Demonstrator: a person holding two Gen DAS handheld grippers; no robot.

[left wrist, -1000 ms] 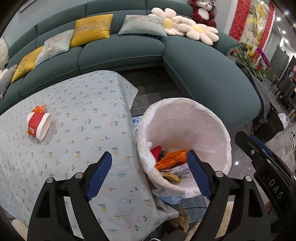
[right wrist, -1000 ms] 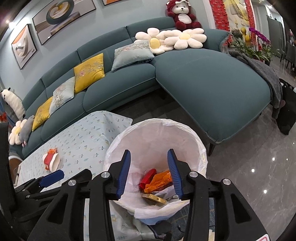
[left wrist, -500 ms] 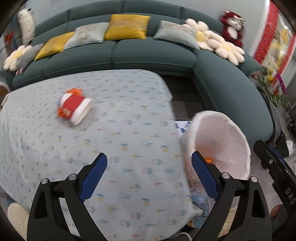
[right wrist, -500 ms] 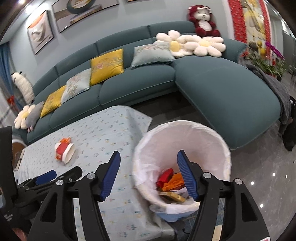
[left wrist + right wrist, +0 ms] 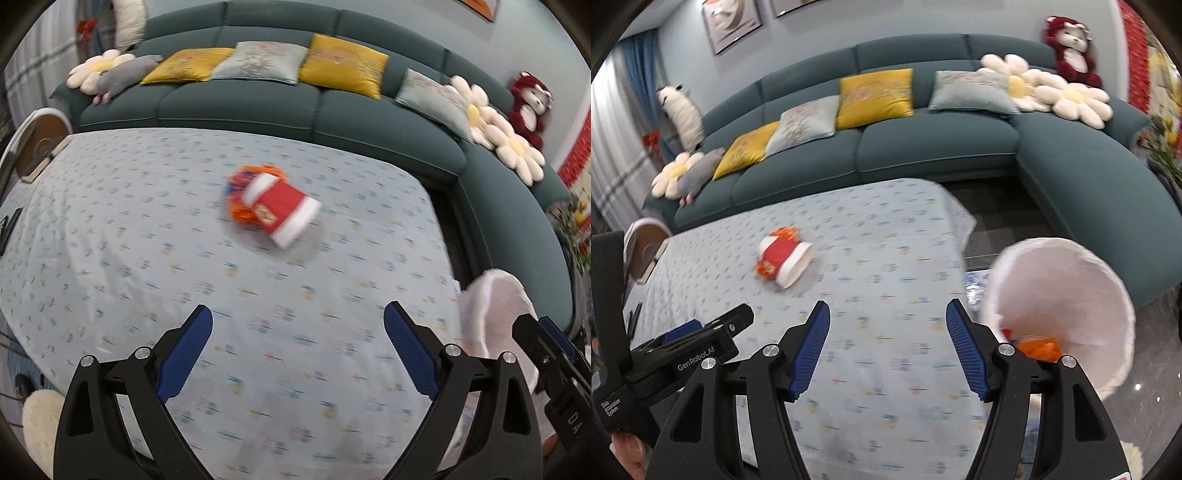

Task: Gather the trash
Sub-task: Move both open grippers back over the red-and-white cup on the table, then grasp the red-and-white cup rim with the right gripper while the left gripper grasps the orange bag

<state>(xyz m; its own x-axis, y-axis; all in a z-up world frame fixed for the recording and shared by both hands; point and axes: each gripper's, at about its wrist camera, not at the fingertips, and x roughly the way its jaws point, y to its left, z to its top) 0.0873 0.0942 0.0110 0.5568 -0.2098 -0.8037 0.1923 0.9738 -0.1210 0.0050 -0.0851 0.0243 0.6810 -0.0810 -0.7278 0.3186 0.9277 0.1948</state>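
The left gripper (image 5: 297, 334) hangs over the near part of the table (image 5: 110, 258) with its blue pads spread wide and nothing between them; its jaws have just been opening. The right gripper (image 5: 888, 332) is also spread, less widely, empty, over the table's near edge, and its jaws too have just been opening. In the right wrist view the left gripper shows as a black body at lower left.

Just beside the table's right end stands the trash bin (image 5: 1082, 280), lined with a white bag, its mouth open; orange and red scraps (image 5: 1036, 347) lie in its bottom.

Farther out, near the middle of the patterned tablecloth, lies the paper cup (image 5: 282, 210) on its side. It is red with a white band at the rim and a white base, blurred in both views. In the left wrist view its long axis runs from upper left to lower right, the open white mouth pointing lower right, towards the bin's side. A crumpled orange wrapper (image 5: 242, 195) touches its base end.

Beyond the table curves the dark teal sofa (image 5: 923, 147) with yellow and grey cushions
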